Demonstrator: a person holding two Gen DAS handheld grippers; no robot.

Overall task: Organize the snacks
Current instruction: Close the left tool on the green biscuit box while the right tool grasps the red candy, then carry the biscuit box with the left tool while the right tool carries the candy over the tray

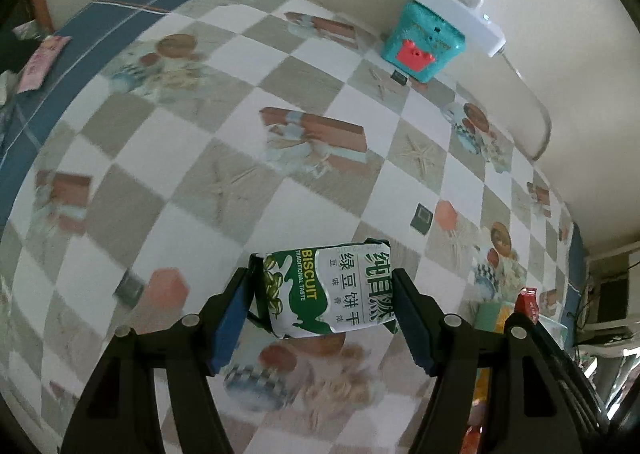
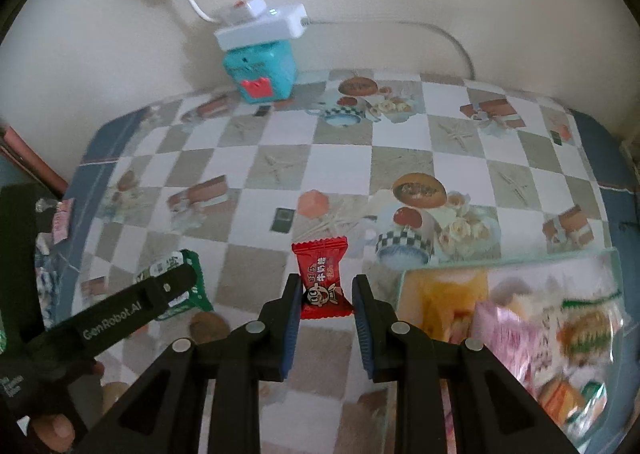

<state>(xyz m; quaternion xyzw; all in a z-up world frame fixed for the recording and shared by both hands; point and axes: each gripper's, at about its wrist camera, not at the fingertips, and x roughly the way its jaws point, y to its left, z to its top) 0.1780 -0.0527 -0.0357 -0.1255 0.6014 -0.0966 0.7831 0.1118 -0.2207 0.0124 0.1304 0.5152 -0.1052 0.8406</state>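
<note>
My left gripper [image 1: 322,294] is shut on a green and white biscuit packet [image 1: 326,290], held sideways above the checkered tablecloth [image 1: 200,142]. The same packet [image 2: 176,274] and left gripper [image 2: 172,286] show at the left of the right wrist view. My right gripper [image 2: 326,294] is shut on a red wrapped candy [image 2: 322,278], held above the cloth. The candy's top edge [image 1: 528,304] peeks in at the right of the left wrist view.
A clear container [image 2: 516,334] with several wrapped snacks sits at the front right. A teal toy box [image 2: 260,70] with a white power strip [image 2: 260,26] on it stands against the back wall. A pink packet [image 1: 40,60] lies at the table's far left edge.
</note>
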